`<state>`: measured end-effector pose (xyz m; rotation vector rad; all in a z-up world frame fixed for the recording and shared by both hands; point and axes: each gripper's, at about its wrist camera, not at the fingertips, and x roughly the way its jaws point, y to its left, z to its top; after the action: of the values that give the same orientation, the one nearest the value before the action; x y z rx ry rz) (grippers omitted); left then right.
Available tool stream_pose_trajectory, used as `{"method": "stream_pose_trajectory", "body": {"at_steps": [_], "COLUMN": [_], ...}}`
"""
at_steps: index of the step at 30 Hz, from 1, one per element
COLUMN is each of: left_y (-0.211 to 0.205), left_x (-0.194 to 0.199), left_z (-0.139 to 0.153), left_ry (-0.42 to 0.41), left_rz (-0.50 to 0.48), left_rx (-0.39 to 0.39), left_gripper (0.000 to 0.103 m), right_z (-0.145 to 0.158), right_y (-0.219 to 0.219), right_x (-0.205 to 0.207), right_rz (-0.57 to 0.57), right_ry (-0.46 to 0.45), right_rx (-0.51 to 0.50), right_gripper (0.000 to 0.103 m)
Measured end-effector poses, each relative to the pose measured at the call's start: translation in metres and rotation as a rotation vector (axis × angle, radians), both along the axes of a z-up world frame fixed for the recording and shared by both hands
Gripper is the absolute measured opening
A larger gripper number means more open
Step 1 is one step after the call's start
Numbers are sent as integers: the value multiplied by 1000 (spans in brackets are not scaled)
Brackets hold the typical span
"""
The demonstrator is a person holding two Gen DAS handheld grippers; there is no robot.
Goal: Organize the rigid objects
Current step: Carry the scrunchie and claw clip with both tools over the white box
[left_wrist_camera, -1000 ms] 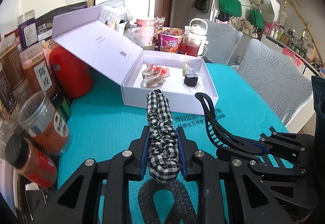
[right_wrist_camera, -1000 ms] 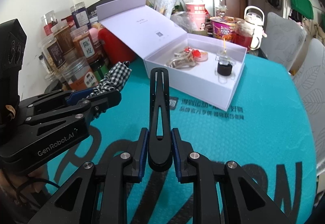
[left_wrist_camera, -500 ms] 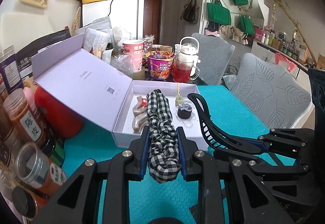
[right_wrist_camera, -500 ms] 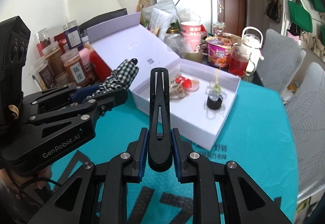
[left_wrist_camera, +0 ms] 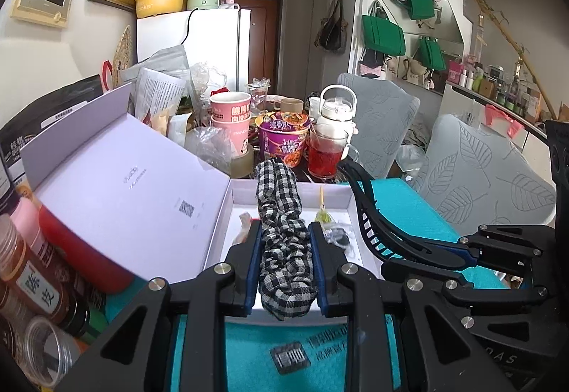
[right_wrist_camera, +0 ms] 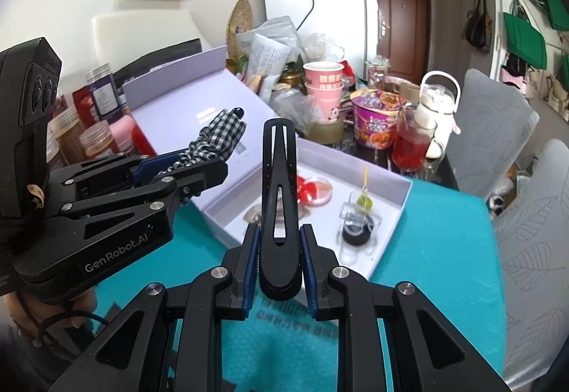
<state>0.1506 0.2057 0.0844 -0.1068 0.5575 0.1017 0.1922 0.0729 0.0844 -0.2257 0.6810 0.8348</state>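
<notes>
My left gripper (left_wrist_camera: 284, 249) is shut on a black-and-white checked hair clip (left_wrist_camera: 282, 214) that sticks out forward over the open white box (left_wrist_camera: 227, 214). My right gripper (right_wrist_camera: 279, 249) is shut on a black hair clip (right_wrist_camera: 279, 185), held upright above the box's near edge (right_wrist_camera: 227, 235). In the left wrist view the right gripper (left_wrist_camera: 462, 253) and its black clip (left_wrist_camera: 366, 210) show at the right. The right wrist view shows the left gripper (right_wrist_camera: 199, 175) with the checked clip (right_wrist_camera: 220, 132) at the left. Inside the box lie a red ornament (right_wrist_camera: 313, 187), a beige clip and a small black item (right_wrist_camera: 357, 232).
The box sits on a teal mat (right_wrist_camera: 444, 249) with its lid (left_wrist_camera: 124, 185) leaning open to the left. Spice jars (left_wrist_camera: 39, 285) crowd the left edge. Behind the box stand pink cups (left_wrist_camera: 231, 114), a purple noodle bowl (left_wrist_camera: 284, 139), a glass of red drink (left_wrist_camera: 325, 157) and a white kettle (left_wrist_camera: 336, 111). Grey chairs (left_wrist_camera: 480, 178) stand at the right.
Both grippers have risen and moved forward toward the box, each still holding its clip. The box now lies directly beneath them and looks closer.
</notes>
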Motion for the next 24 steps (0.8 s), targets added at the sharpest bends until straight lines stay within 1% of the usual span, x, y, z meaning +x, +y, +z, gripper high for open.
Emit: {"method": "stream_pose_trajectory", "body": {"at_steps": [7,15,17,22,24], "left_y": [8,11,12,18,18], "left_x": [39,78,84,100,107], "left_z": [4,-7,-12,-32,-42], "left_ry": [-15,9,25,90,122], "left_rz": [-7,-39,-47,-59,-68], "left_rx": [36,46,39,15,3], "left_gripper": [25,25,25,25,25], "right_z": [-3,-12,-17,-34,-43], "right_y": [10,17,19,19,24], "right_x": [36,73,80,96,103], "right_rz": [-20,-37,-43,-49,-44], "right_ry": [-1,0,4,49,76], "right_rx": [3,-4,-11,0,-22], "right_gripper": [22,22,22,22,22]}}
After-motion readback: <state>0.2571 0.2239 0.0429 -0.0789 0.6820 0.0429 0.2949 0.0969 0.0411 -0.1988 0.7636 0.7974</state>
